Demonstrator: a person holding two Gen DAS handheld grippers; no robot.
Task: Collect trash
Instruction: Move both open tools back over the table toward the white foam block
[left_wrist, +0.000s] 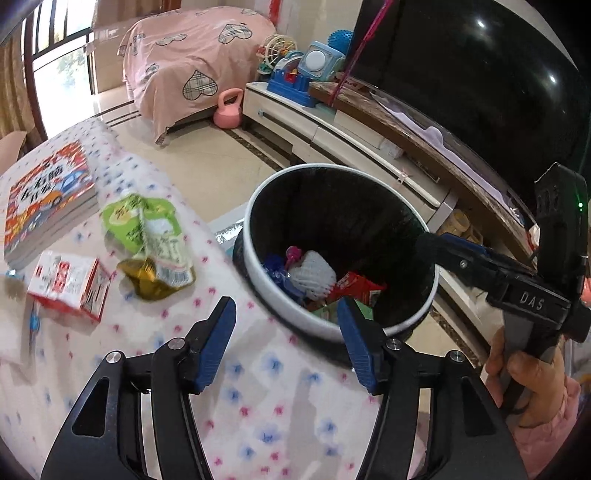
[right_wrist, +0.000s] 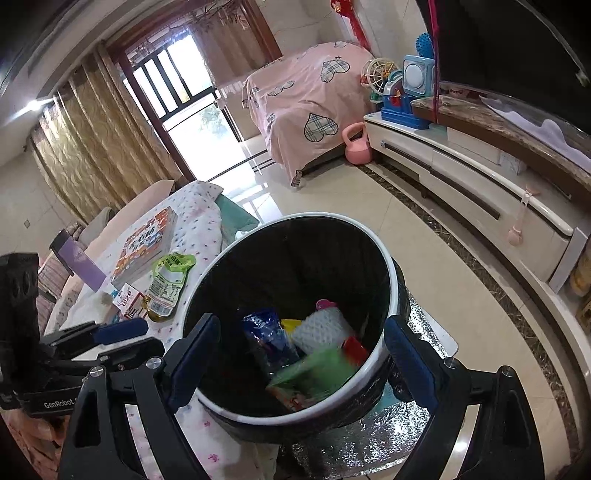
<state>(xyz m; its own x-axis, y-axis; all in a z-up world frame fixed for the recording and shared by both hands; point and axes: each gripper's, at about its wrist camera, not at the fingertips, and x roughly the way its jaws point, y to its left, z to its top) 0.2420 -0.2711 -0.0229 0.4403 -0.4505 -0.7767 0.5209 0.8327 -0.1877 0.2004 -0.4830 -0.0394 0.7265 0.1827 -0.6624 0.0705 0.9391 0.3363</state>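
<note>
A round bin (left_wrist: 284, 314) with a white rim and black liner stands beside the table; it also shows in the right wrist view (right_wrist: 391, 295). It holds several wrappers, among them a white foam net (right_wrist: 321, 328) and a blurred green packet (right_wrist: 317, 373). My left gripper (left_wrist: 286, 347) is open and empty over the table edge by the bin. My right gripper (right_wrist: 301, 354) is open and empty above the bin mouth. A green snack wrapper (left_wrist: 151, 236) and a small red-white box (left_wrist: 70, 284) lie on the flowered tablecloth (left_wrist: 258, 406).
A stack of books (left_wrist: 48, 199) lies at the table's far left. A TV stand (right_wrist: 472, 192) with a large dark TV runs along the right. A pink-covered bed (right_wrist: 310, 103), a pink kettlebell (right_wrist: 356, 144) and toys stand farther back. A silver mat (right_wrist: 362, 446) lies under the bin.
</note>
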